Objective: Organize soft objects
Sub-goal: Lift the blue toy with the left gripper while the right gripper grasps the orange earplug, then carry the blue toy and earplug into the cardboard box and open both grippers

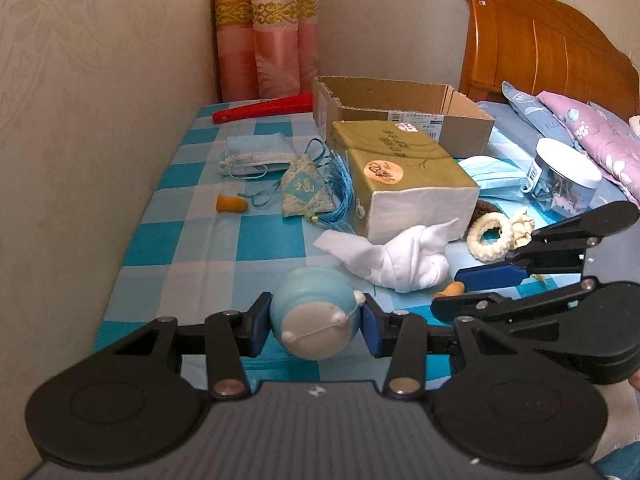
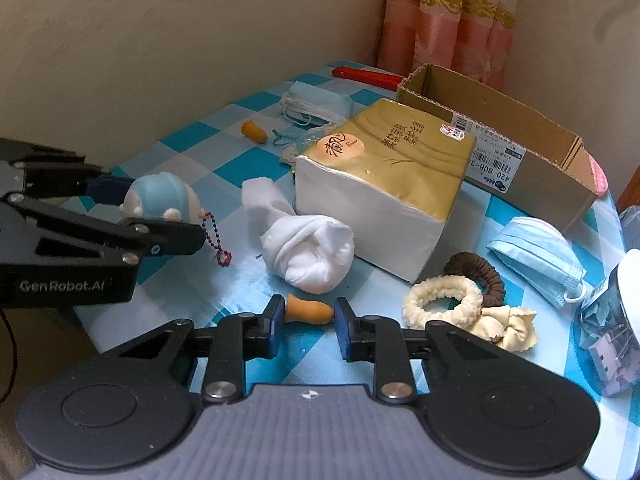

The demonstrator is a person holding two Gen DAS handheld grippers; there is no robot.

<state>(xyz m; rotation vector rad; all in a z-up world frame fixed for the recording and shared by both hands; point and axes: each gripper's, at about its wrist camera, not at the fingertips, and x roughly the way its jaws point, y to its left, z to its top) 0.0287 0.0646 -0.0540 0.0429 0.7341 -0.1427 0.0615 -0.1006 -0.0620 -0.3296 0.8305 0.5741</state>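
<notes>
My left gripper (image 1: 314,324) is shut on a pale blue and white squishy toy (image 1: 312,312), held just above the checked blue cloth (image 1: 208,240). In the right wrist view the toy (image 2: 160,196) shows a red bead chain hanging from it. My right gripper (image 2: 306,318) is shut on an orange earplug (image 2: 310,312), its pads pressing on both ends, low over the cloth. A rolled white sock (image 2: 308,248) lies just beyond it. A second orange earplug (image 1: 230,203) lies at the left, near a flowered sachet (image 1: 300,192).
A gold tissue pack (image 1: 400,176) sits mid-table with an open cardboard box (image 1: 400,100) behind it. Face masks (image 1: 252,156) lie left and right of the pack. Cream and brown scrunchies (image 2: 444,300) and a jar of clips (image 1: 564,172) are at the right. The wall runs close along the left.
</notes>
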